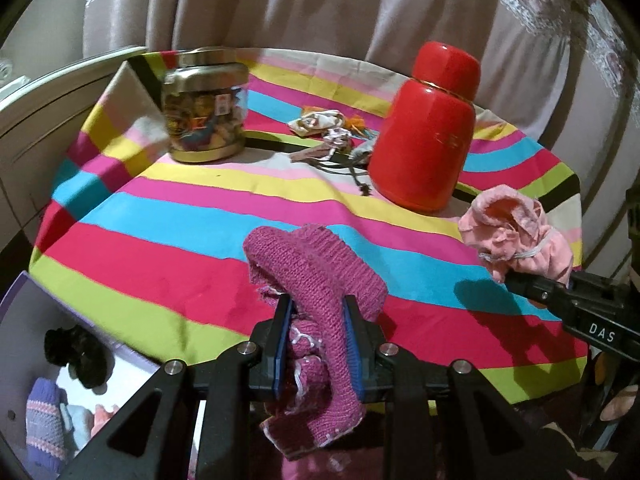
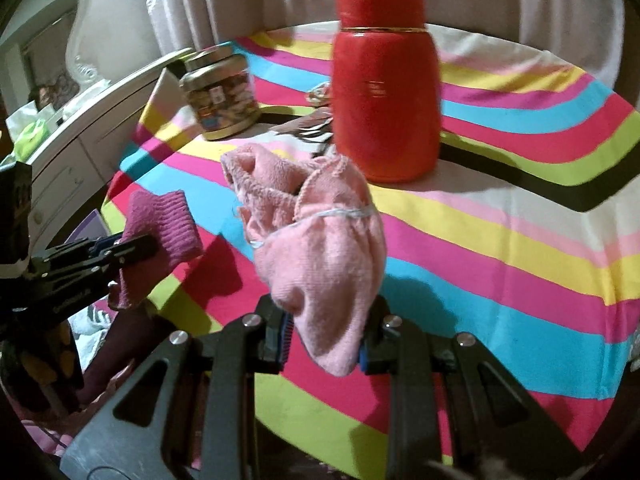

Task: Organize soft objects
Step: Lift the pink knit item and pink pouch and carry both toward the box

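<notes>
Your left hand-held gripper (image 1: pixel 316 320) is clamped on a magenta knitted sock (image 1: pixel 316 276). The blue pads (image 1: pixel 285 344) press it from both sides; the cuff flops forward above the fingers and the rest hangs below them, clear of the bench (image 1: pixel 168 240). Seen from your right wrist camera, the same sock sits at the far left, pinched in that gripper over the bench's near left edge.

Your right hand-held gripper (image 2: pixel 326 334) is clamped on a pale pink fleecy cloth item (image 2: pixel 316 240) with a thin white elastic edging. It bunches upward and forward from the fingers, with a fold drooping between them, held above the bench.

The bench wears a cloth of bright stripes in pink, blue, yellow, red and green. Toward its far side stands a tall red flask (image 2: pixel 384 80), upright with its cap on. To the left of it stands a glass jar (image 1: pixel 206 112) with a gold lid. Between the two lies a small heap of patterned fabric bits and cords (image 1: pixel 328 136).

At lower left in the left wrist view, beside the bench, an open box (image 1: pixel 24 312) holds a dark furry item (image 1: pixel 76 356) and a purple striped knit (image 1: pixel 44 416).
</notes>
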Motion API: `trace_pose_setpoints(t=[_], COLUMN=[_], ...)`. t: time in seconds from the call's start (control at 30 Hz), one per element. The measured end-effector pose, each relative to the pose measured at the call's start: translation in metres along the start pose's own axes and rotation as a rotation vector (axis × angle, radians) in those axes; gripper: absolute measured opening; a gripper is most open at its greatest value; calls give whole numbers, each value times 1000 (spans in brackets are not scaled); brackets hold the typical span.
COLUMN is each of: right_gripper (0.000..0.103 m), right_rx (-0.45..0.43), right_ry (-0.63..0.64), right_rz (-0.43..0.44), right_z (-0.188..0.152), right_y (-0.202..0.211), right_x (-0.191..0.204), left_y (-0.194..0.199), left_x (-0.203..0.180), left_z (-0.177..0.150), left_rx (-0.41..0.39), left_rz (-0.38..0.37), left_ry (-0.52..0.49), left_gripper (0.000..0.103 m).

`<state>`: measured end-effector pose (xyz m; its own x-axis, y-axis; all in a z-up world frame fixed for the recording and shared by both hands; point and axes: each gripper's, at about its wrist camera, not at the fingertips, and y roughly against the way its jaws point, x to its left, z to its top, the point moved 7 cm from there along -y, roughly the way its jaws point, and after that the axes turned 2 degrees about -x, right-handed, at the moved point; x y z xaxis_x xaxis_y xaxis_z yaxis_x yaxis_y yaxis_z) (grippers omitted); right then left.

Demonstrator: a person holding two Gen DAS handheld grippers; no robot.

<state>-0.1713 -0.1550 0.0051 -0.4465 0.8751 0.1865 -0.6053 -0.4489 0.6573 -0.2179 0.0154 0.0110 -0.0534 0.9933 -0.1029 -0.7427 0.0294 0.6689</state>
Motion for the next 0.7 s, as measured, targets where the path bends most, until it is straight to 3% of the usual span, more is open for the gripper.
trace_pose_setpoints(t=[0.37,0.7], right_gripper=[28,29], right_rx=[30,0], right_ry=[74,175], right_rz=[48,82], right_z=[-2,15], right_y=[-4,1], right_x=[34,77], left_y=[20,41], left_x=[32,58], left_z=[-14,-21], left_rx=[-22,-61], left_rz=[50,81], left_ry=[53,104], left_gripper=[26,26])
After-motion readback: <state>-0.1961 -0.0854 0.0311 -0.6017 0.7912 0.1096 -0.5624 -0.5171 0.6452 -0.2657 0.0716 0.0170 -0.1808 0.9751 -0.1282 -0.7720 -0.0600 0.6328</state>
